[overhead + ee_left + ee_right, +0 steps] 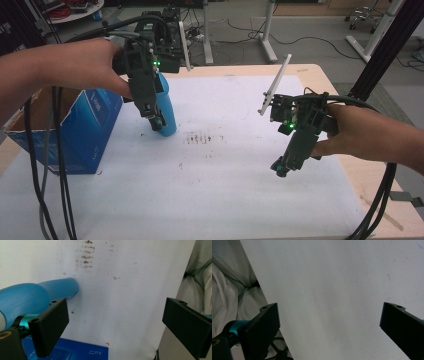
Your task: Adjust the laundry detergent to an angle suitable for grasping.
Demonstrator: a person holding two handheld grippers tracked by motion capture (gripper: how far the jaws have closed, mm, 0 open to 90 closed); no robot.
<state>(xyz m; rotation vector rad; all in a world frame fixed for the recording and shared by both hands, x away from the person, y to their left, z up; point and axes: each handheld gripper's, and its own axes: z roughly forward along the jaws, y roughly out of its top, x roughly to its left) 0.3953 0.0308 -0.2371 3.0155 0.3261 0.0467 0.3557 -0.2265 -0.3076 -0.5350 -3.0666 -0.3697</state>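
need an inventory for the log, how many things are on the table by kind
bottle: 1
box: 1
white sheet: 1
total: 3

smooth plastic bottle [166, 107], matt paper sheet [225, 165]

a: what sort of room am i working in?
b: i'd say a lab: cables [300, 37] loose across the floor, white desk legs [267, 30], an office chair's wheeled base [364, 19].
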